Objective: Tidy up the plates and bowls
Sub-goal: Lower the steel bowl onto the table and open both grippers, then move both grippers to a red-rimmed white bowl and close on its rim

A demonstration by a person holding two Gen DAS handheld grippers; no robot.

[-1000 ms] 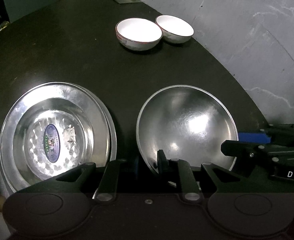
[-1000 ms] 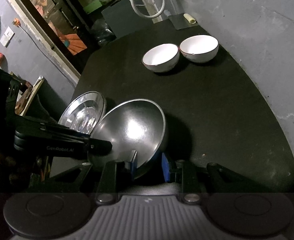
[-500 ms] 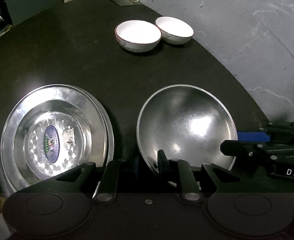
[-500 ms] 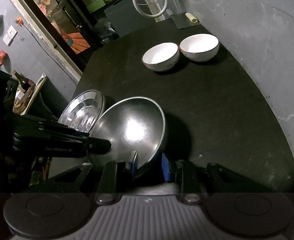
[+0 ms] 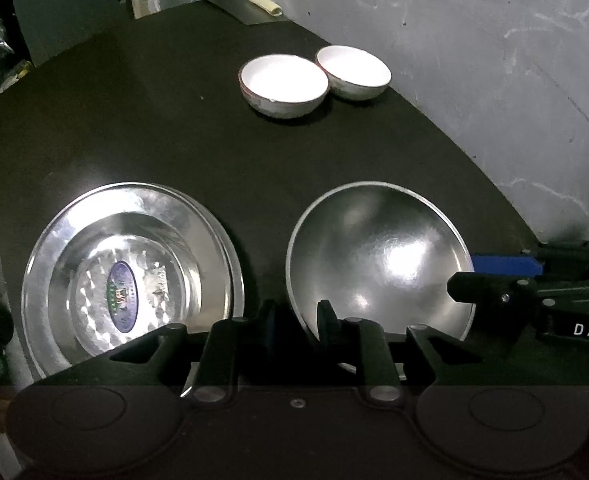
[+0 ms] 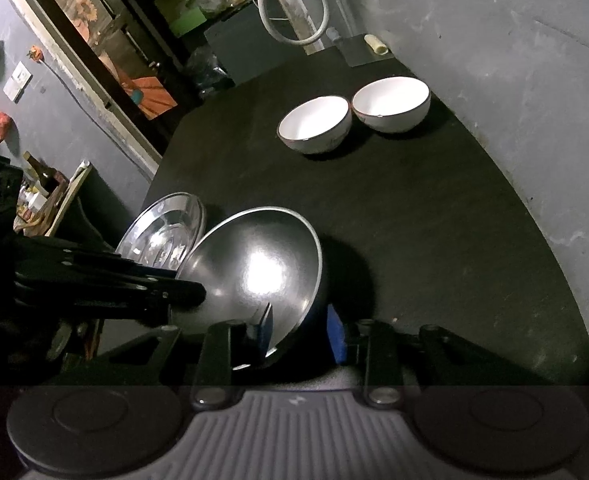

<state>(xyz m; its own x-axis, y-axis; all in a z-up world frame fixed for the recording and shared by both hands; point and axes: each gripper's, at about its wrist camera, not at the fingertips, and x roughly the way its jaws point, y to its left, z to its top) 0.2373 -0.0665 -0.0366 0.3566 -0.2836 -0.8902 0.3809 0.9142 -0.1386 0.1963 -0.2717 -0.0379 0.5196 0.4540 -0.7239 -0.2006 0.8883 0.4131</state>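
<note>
A large steel bowl (image 5: 378, 260) is held above the dark table, tilted in the right wrist view (image 6: 254, 268). My left gripper (image 5: 294, 320) straddles its near-left rim, jaws a little apart. My right gripper (image 6: 299, 330) straddles its right rim between blue pads, also a little apart. A stack of steel plates (image 5: 130, 280) with a sticker lies to the left, and shows behind the bowl in the right wrist view (image 6: 162, 232). Two white ceramic bowls (image 5: 282, 84) (image 5: 354, 72) sit side by side at the back, also in the right wrist view (image 6: 314, 128) (image 6: 390, 104).
A grey wall (image 5: 494, 60) borders the table (image 5: 134, 120) on the right. A dark flat board with a pale roll (image 5: 250, 8) lies at the far corner beside a white hose (image 6: 290, 8). The table's left edge drops toward a cluttered room (image 6: 54, 120).
Both grippers and the steel bowl have shifted slightly; the plates and white bowls sit a little lower in the left view. Grips look unchanged.
</note>
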